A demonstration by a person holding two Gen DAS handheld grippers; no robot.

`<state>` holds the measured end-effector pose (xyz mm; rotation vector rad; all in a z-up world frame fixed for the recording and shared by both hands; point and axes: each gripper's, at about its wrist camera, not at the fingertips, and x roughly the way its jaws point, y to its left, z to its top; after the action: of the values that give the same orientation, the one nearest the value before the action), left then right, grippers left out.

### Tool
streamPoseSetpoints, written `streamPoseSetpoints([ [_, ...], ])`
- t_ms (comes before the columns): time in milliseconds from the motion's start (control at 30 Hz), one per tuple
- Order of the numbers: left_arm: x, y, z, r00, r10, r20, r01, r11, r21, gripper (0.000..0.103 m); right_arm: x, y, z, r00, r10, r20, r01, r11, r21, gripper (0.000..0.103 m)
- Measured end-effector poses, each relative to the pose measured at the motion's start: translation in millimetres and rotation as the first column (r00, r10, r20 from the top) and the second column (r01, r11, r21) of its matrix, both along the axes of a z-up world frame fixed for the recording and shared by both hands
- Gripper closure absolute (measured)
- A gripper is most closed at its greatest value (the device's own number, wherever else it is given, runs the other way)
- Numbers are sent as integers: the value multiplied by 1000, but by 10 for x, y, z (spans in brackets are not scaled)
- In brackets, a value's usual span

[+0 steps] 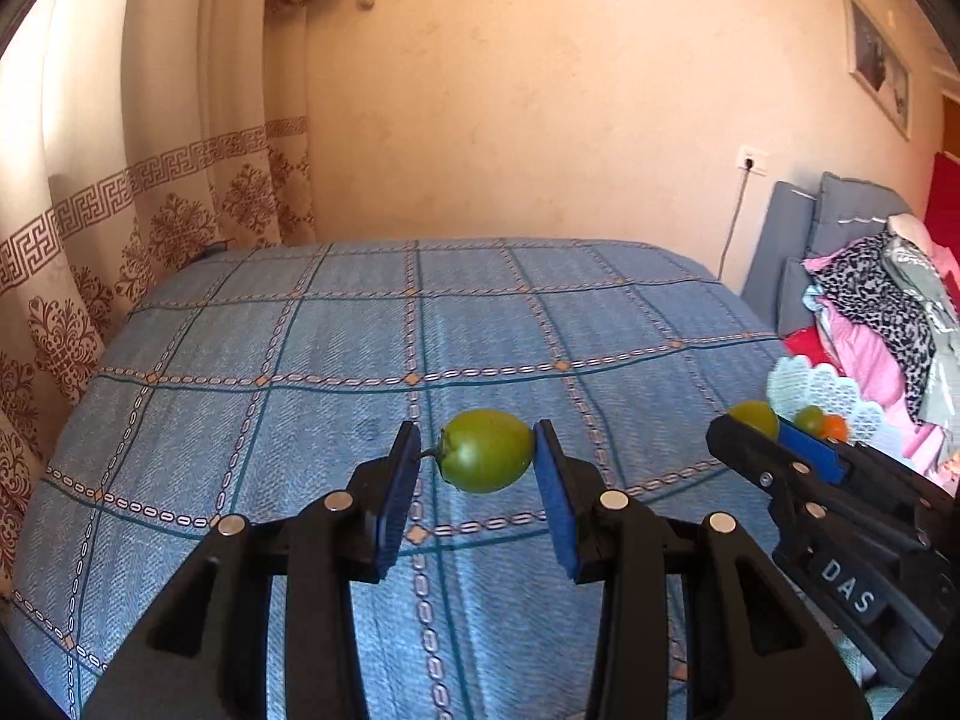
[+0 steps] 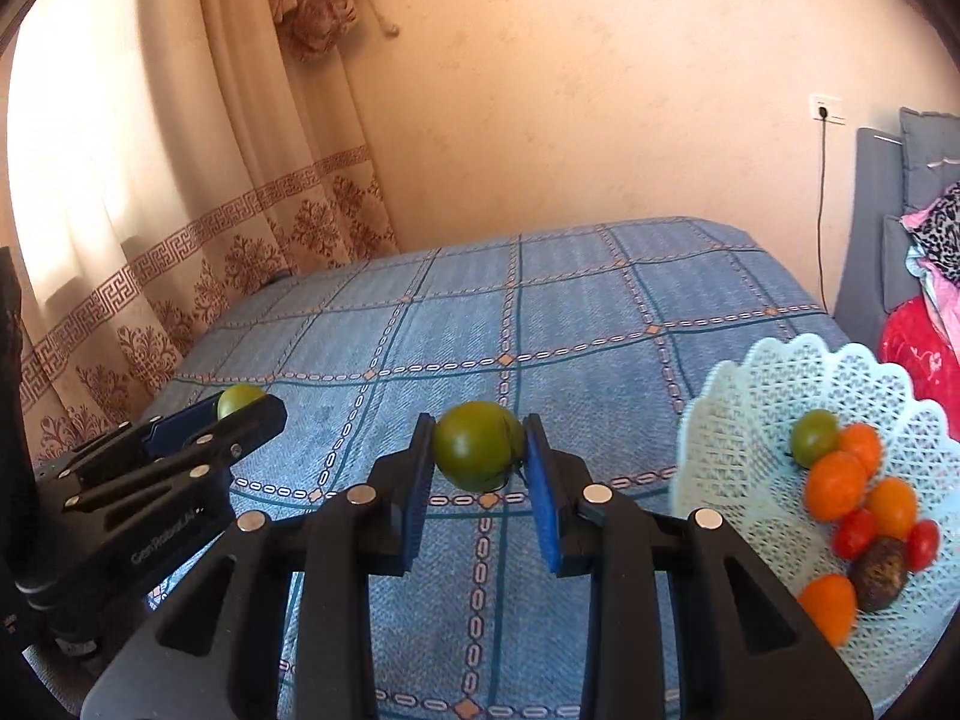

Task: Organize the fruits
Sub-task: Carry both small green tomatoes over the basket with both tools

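My left gripper is shut on a green tomato, held above the blue checked bedspread. My right gripper is shut on another green tomato, also lifted off the bed. In the left wrist view the right gripper shows at the right with its green tomato. The right wrist view has the left gripper at the left with its green tomato. A pale lattice basket at the right holds a green tomato, orange fruits, red tomatoes and a dark brown fruit.
Patterned curtains hang along the bed's left side. A peach wall stands behind the bed. Grey cushions and a pile of pink and leopard-print clothes lie at the right, beyond the basket.
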<state>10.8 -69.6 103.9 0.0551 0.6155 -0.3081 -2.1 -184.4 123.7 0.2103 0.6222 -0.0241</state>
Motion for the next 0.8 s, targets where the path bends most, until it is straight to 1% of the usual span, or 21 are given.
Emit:
streamPoseSetpoints([
  [200, -143, -190, 98, 999, -48, 21, 48, 999, 0, 64, -216, -133, 74, 999, -39, 19, 39, 999, 2, 73],
  [433, -248, -480, 134, 994, -107, 27, 106, 994, 19, 64, -488, -453, 109, 993, -111, 28, 111, 994, -6, 73],
  [800, -375, -956, 146, 979, -203, 32, 202, 978, 47, 64, -812, -912, 23, 977, -212, 12, 212, 977, -12, 73],
])
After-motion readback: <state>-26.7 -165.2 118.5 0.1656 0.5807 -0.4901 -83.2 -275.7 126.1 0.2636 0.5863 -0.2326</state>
